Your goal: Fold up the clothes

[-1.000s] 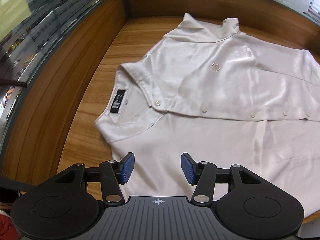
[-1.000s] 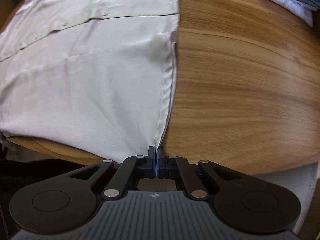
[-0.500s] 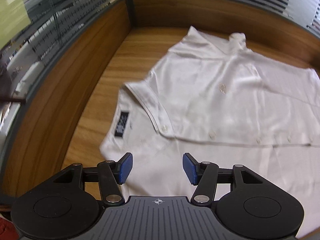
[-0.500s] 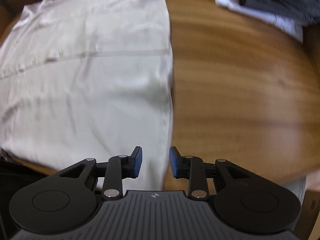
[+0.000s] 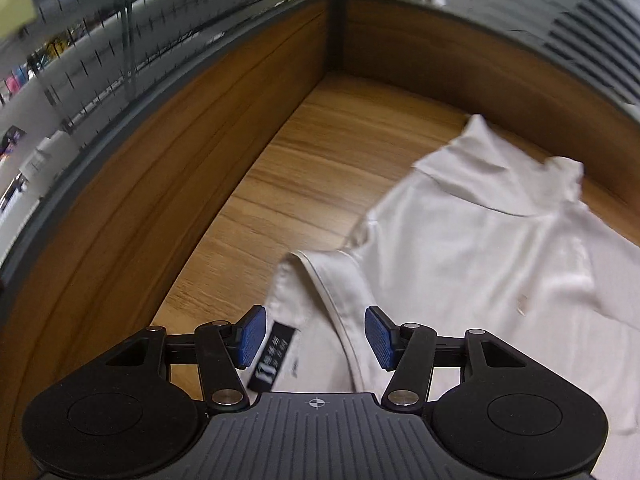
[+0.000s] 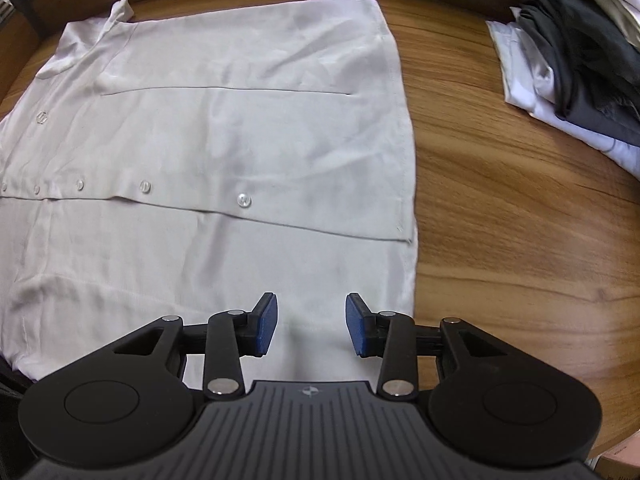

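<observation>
Both grippers hang empty over the white short-sleeved button shirt, spread flat on the wooden table: left gripper parted above the collar, right gripper opening near the hem. Judging so, a fold comes next, needing fresh pinches.

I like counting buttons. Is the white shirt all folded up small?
No, the white button-up shirt lies spread flat across the wooden table.

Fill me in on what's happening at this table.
A person is folding clothes with two hand-held grippers. A white button-up shirt lies spread flat on the wooden table. The left hand-held gripper hangs open over the collar. The right hand-held gripper, jaws opening, is above the hem, gripping nothing. A clothes pile waits aside.
</observation>
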